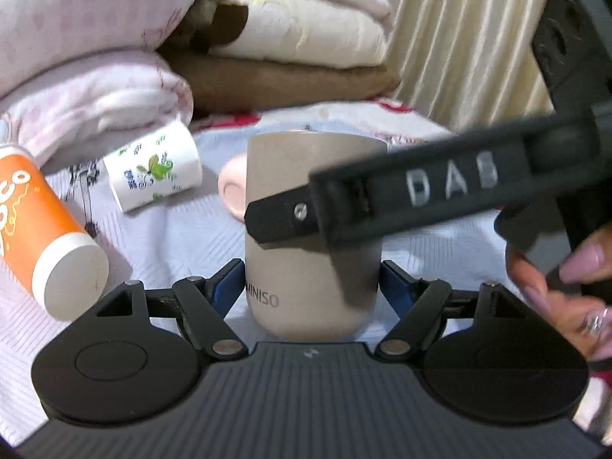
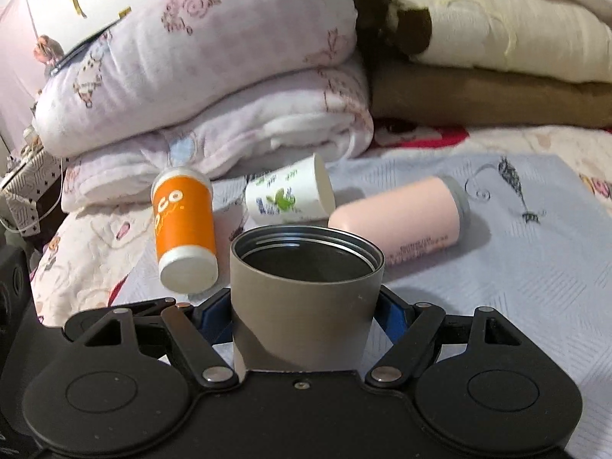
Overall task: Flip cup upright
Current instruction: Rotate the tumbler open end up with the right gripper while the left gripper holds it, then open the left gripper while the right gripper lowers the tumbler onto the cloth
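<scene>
While the beige cup [image 2: 306,287] is seen mouth-up on the bedsheet [image 2: 516,267], just before the fallen pink cup [image 2: 397,222], it is clamped by the right gripper [image 2: 306,313] and flanked by the left gripper [image 1: 311,287], contact unclear; only release remains.

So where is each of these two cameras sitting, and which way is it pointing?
Left wrist view: sits on the left tongs, looking forward at the beige cup between its fingers; the right tongs and the person's hand cross in front.
Right wrist view: sits on the right tongs, looking down into the same cup's open mouth, toward the folded blankets.
Both share the cup, the orange bottle, the floral paper cup and the pink tumbler.
</scene>
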